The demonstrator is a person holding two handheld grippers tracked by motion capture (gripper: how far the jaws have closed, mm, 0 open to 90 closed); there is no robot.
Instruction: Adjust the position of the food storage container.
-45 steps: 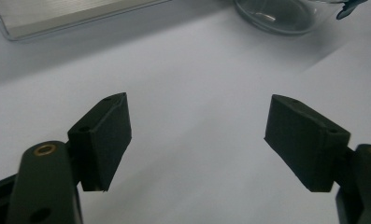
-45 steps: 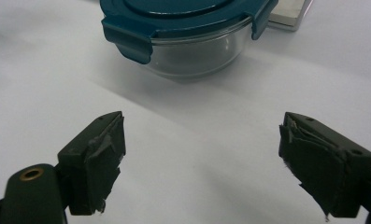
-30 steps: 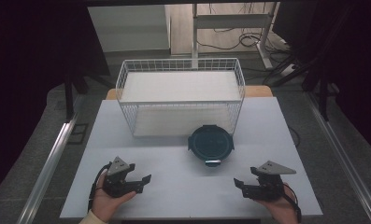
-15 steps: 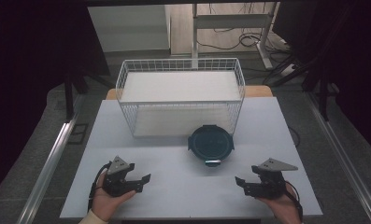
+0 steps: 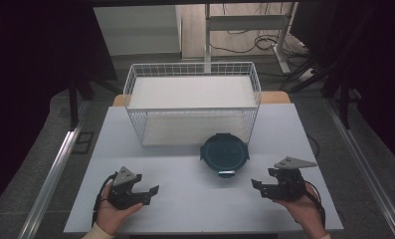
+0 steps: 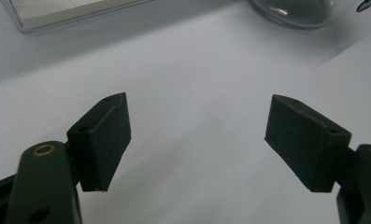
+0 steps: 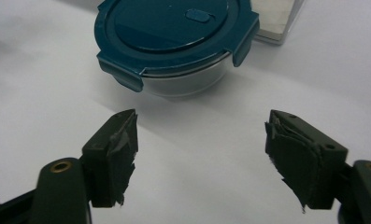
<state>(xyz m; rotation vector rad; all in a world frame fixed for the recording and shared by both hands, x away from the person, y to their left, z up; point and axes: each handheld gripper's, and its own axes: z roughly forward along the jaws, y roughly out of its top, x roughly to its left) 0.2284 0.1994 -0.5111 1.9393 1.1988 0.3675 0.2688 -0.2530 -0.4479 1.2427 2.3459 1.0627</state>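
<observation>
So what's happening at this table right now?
A person sits at a white table with a tool in each hand. The left tool rests low over the table, jaws open and empty. The right tool is also open with nothing between its jaws, which have just been closing a little; it points toward a round glass container with a teal clip-on lid. That container stands untouched in front of a white wire basket.

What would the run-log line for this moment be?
left gripper: open, empty | right gripper: open, empty, facing round container | container: lidded, on table before wire basket
</observation>
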